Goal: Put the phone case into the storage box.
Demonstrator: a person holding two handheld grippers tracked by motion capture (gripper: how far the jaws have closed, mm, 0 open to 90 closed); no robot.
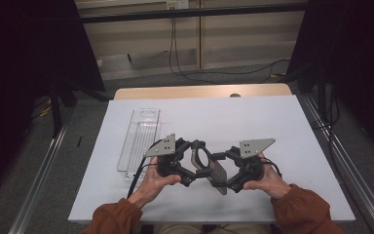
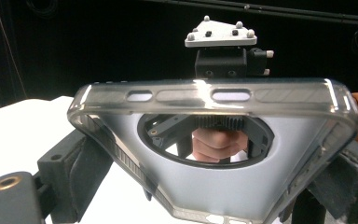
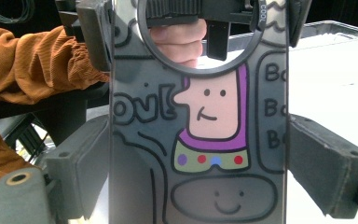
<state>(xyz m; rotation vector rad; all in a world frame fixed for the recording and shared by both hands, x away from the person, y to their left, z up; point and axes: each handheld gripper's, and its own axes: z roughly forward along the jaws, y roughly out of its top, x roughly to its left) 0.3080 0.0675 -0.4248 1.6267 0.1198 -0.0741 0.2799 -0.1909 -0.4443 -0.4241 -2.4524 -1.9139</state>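
Phone case (image 1: 208,165) pinched by both grippers' fingers — its cartoon print (image 3: 213,126) faces the right gripper view.

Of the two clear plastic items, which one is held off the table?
The phone case, with its round cutout, gripped between both grippers. The long clear tray lies flat at the left.

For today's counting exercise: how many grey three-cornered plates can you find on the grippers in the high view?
2. One sits atop the left gripper at, left of the phone case; the other atop the right gripper at, to its right.
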